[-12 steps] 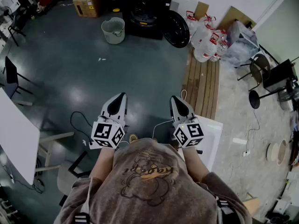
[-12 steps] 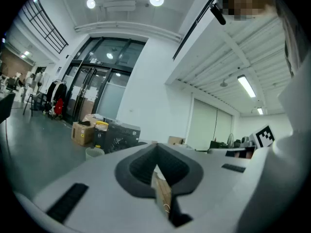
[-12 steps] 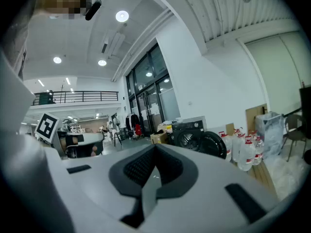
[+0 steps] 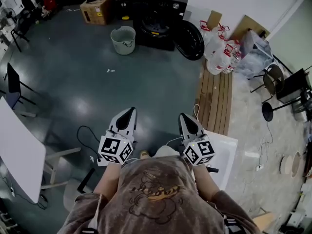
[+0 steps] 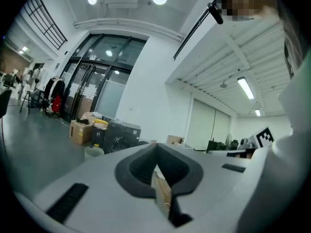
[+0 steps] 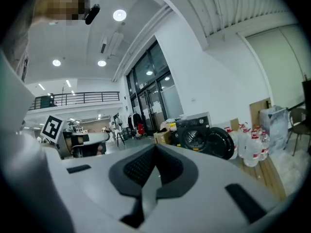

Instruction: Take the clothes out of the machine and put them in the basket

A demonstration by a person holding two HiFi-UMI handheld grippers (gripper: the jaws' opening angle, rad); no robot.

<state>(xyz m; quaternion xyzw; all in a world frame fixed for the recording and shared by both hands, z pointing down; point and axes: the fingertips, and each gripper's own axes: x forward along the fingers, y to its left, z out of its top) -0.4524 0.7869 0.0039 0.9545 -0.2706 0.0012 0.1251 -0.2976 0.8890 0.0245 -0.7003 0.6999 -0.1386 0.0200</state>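
Observation:
The black washing machine [image 4: 158, 16] stands at the far wall, its round door [image 4: 191, 39] swung open to the right. No clothes show in its dark drum. A pale green basket [image 4: 123, 39] sits on the floor just left of it. My left gripper [image 4: 128, 114] and right gripper [image 4: 185, 118] are held side by side in front of my chest, far from the machine, both shut and empty. The left gripper view shows the left gripper [image 5: 155, 147] with the machine [image 5: 121, 136] and basket [image 5: 93, 153] beyond. In the right gripper view the right gripper [image 6: 155, 148] points near the machine [image 6: 194, 131].
A cardboard box [image 4: 95, 6] sits left of the machine. Water bottles [image 4: 222, 50] and a wooden pallet [image 4: 214, 94] lie to the right. A white table [image 4: 17, 145] and a chair [image 4: 12, 84] stand at the left, and a cable [image 4: 85, 133] lies by my feet.
The machine, basket and pallet have slid down a little in the head view, so I have moved toward them. Both grippers keep their pose and stay shut.

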